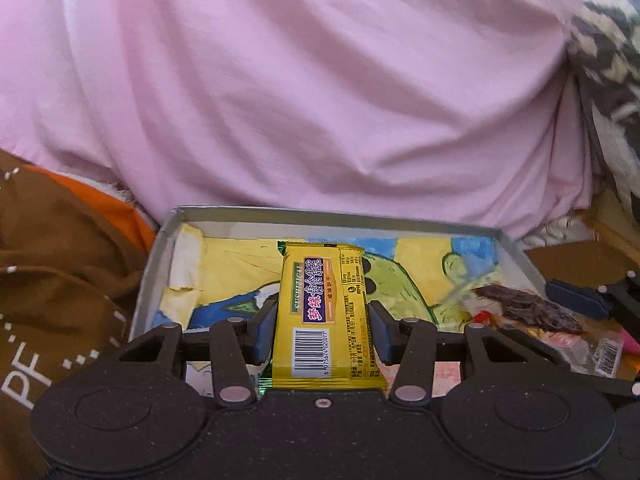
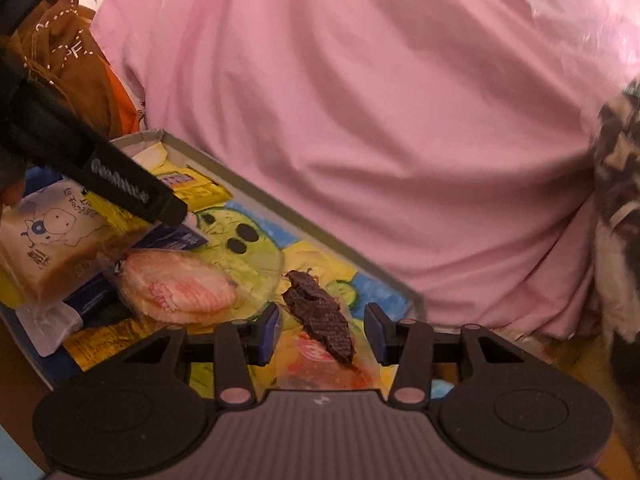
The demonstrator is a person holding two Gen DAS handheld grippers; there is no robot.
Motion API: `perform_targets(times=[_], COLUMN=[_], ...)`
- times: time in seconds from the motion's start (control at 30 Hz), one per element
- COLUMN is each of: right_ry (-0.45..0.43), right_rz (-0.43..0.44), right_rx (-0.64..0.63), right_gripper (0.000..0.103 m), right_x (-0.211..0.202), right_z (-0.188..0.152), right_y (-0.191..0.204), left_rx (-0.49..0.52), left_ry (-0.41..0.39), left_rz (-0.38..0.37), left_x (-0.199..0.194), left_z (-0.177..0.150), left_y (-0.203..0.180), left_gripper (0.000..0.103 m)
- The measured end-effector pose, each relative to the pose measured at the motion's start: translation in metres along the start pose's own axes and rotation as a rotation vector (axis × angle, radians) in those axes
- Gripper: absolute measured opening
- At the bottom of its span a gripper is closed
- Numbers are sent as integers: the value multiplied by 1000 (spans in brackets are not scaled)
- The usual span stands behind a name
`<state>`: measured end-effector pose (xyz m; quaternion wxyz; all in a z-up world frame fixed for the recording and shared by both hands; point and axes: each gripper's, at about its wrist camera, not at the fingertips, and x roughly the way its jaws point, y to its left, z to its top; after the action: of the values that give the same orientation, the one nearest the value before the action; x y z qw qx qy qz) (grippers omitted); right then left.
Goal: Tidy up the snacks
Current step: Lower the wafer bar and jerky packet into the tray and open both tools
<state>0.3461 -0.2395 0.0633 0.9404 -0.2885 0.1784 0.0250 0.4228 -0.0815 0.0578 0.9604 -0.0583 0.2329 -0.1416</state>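
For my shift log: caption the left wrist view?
Left gripper fingers bracket a yellow snack bar over the painted tray.

Glossy yellow wrapper [image 1: 326, 312], seemingly foil

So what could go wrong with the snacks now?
1. The left gripper has the yellow snack bar between its fingers with small gaps showing; if the grip is loose, the bar might slip out.
2. The right gripper is open around a brown snack in a clear wrapper. Squeezing hard could crumble it.
3. The tray already looks crowded on the left, so packets might get knocked.
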Motion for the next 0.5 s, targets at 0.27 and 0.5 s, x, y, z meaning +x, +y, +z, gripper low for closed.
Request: perform_targets(times=[0.27, 0.5], right_ry=[31, 19], right_rz=[40, 33], right_rx=[44, 61], right_gripper=[50, 81], right_x=[9, 6], right_z=[-8, -10], right_y=[-1, -9], left_rx=[38, 49], left_ry=[-1, -7], left_rz=[21, 62], left_x=[4, 5], left_z=[-6, -5], left_y=[-8, -14], left_gripper=[50, 53])
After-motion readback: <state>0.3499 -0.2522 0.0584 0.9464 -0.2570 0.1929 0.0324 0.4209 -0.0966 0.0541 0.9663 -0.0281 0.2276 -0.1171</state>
